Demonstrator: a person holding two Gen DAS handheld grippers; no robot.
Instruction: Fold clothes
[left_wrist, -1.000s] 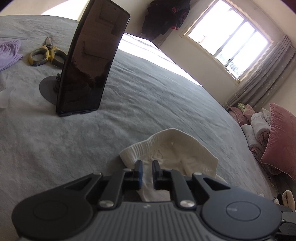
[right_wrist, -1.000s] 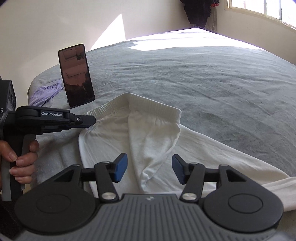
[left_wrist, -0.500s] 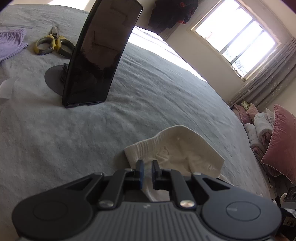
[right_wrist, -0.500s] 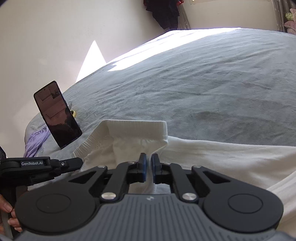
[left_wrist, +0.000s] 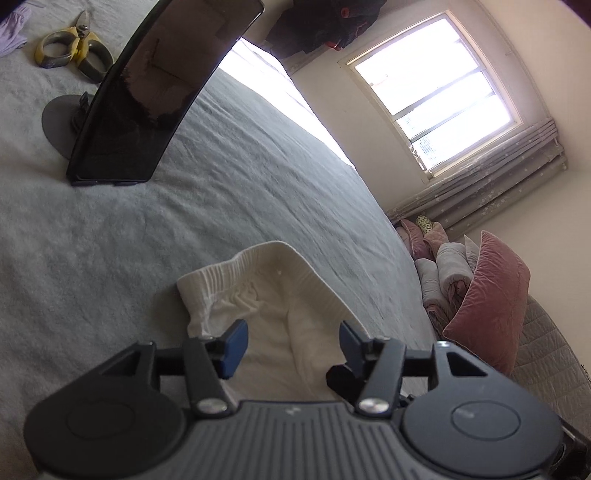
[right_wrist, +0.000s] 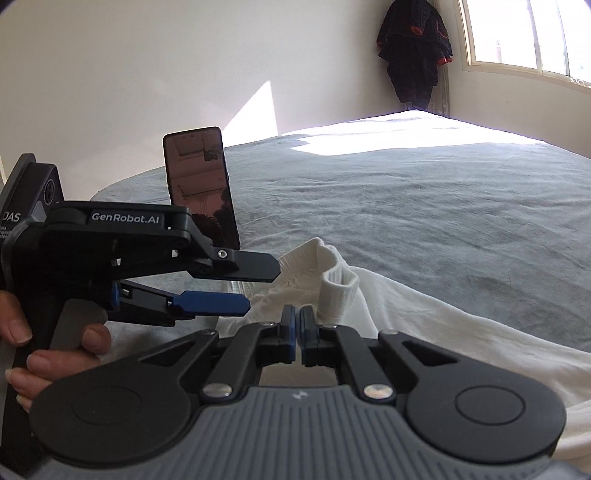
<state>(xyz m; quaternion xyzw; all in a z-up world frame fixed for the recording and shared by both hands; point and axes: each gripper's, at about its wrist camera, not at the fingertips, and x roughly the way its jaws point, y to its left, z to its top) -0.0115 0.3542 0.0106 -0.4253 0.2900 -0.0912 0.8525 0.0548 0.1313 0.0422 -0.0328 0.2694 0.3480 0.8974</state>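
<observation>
A white garment with a ribbed waistband lies on the grey bedspread. My left gripper hovers just above its waistband end, open, with nothing between the blue pads. From the right wrist view the left gripper shows at the left, held by a hand. My right gripper is shut on the white garment, pinching a fold beside the bunched ribbed band, which stands raised off the bed.
A dark phone stands upright on a round stand at the left, also in the right wrist view as the phone. Yellow-handled scissors and a purple cloth lie beyond it. Pink pillows lean past the bed's right edge.
My left gripper has opened and let go of the waistband. My right gripper, open a second ago, shut on the garment and has lifted the fold.
</observation>
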